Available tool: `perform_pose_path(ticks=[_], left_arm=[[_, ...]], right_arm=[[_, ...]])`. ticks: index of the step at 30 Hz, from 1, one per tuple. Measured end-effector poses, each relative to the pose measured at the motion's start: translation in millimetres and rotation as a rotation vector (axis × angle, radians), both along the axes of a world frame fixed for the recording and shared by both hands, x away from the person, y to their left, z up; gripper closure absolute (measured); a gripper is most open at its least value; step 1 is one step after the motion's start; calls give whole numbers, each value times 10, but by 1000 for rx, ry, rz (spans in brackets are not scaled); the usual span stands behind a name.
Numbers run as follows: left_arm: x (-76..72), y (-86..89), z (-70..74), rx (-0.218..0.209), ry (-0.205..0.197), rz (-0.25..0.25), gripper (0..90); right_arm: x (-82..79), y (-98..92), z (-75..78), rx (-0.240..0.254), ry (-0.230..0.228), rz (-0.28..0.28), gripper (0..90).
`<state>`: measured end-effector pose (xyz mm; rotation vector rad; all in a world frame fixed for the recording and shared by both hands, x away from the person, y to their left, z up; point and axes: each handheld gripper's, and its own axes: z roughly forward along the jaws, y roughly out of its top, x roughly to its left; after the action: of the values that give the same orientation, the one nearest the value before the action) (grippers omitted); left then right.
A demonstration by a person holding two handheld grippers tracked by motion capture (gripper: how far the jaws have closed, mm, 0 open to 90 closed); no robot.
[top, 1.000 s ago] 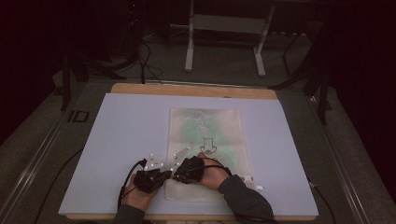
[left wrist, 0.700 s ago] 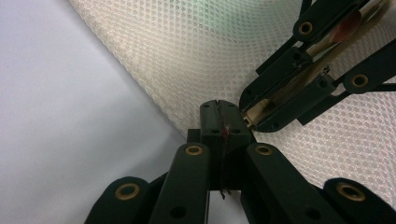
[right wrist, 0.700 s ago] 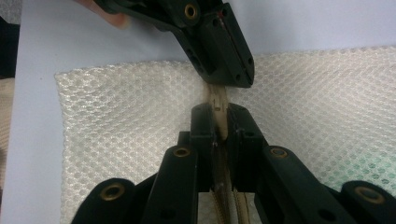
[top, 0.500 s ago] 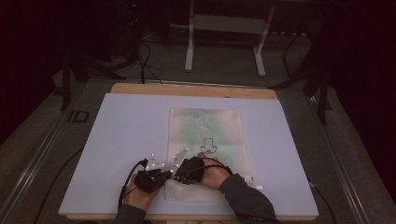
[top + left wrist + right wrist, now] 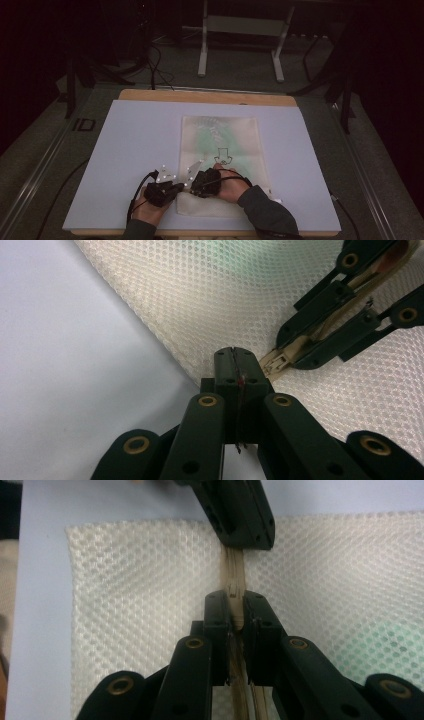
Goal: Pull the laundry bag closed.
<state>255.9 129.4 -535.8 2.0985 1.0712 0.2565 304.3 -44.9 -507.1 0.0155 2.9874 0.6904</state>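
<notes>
Right hand-held gripper point(image 5: 237, 625) pinches what looks like the mesh bag's point(image 5: 140, 580) zipper pull point(image 5: 234, 587); high view blurs it.

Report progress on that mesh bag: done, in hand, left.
Done: the mesh bag lies flat on the table with something green inside. In hand: the left gripper and right gripper are both shut on the beige zipper strip at the bag's near edge. Left: probably running the zipper; open or closed, I cannot tell.

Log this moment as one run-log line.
left gripper: shut on zipper strip | right gripper: shut on zipper strip | mesh bag: flat on table | hands: near bag's front edge
</notes>
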Motion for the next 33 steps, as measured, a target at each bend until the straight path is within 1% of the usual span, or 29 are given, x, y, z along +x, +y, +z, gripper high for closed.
perform_pose_path(ticks=[4,12,23,26,33], left_arm=[[0,-1,0,1,0,0,895],[2,1,1,-1,2,0,895],[5,7,-1,-5,3,-3,895],[6,8,-2,-7,5,-3,895],[6,9,-2,-8,6,-2,895]], right_arm=[[0,-71,18,-16,1,-5,823],[1,-189,27,-29,0,-10,823],[-15,-274,44,-44,-10,-8,824],[-22,-283,49,-56,-15,-6,823],[-16,-363,58,-61,-7,-15,823]])
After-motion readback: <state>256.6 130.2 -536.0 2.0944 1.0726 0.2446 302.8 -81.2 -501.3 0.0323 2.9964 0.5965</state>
